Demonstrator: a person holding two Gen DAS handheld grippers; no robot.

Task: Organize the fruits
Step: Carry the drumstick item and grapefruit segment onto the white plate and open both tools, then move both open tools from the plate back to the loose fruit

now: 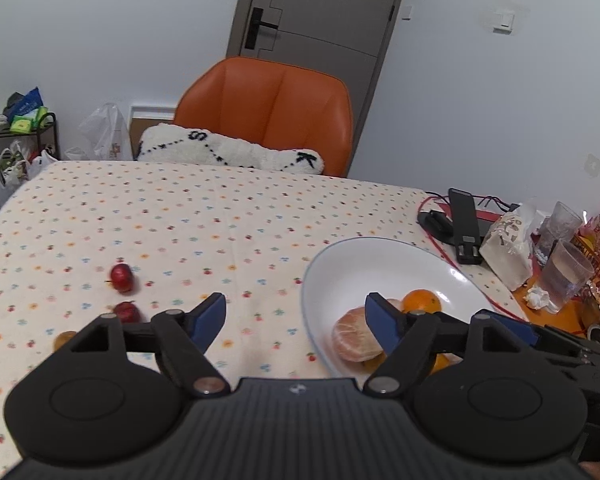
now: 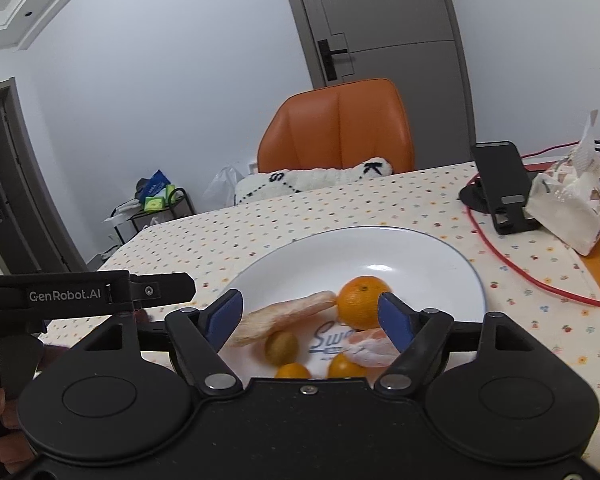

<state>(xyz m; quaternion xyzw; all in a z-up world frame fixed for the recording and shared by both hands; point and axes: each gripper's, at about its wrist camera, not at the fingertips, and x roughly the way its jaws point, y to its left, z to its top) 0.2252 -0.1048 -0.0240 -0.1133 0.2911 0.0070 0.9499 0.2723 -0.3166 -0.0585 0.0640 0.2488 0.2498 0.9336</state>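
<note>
2 red fruits [image 1: 121, 278] are seen on the patterned tablecloth [image 1: 220, 220], left of the left gripper [image 1: 296, 318], whose fingers are spread empty. The right gripper [image 2: 311, 316], likewise spread, is held above oranges [image 2: 362, 302] in the white plate [image 2: 420, 248].

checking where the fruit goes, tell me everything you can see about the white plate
The white plate is round and shallow, glossy like glazed ceramic, with a thin blue line along its rim and a blue printed word at its centre, partly covered. It sits flat on the dotted tablecloth, near the red cable. Inside lie a whole orange, peeled citrus pieces, a small brownish-green fruit and two small orange fruits. The far half is bare. Both open grippers are close to its near edge; contact with it cannot be judged.
</note>
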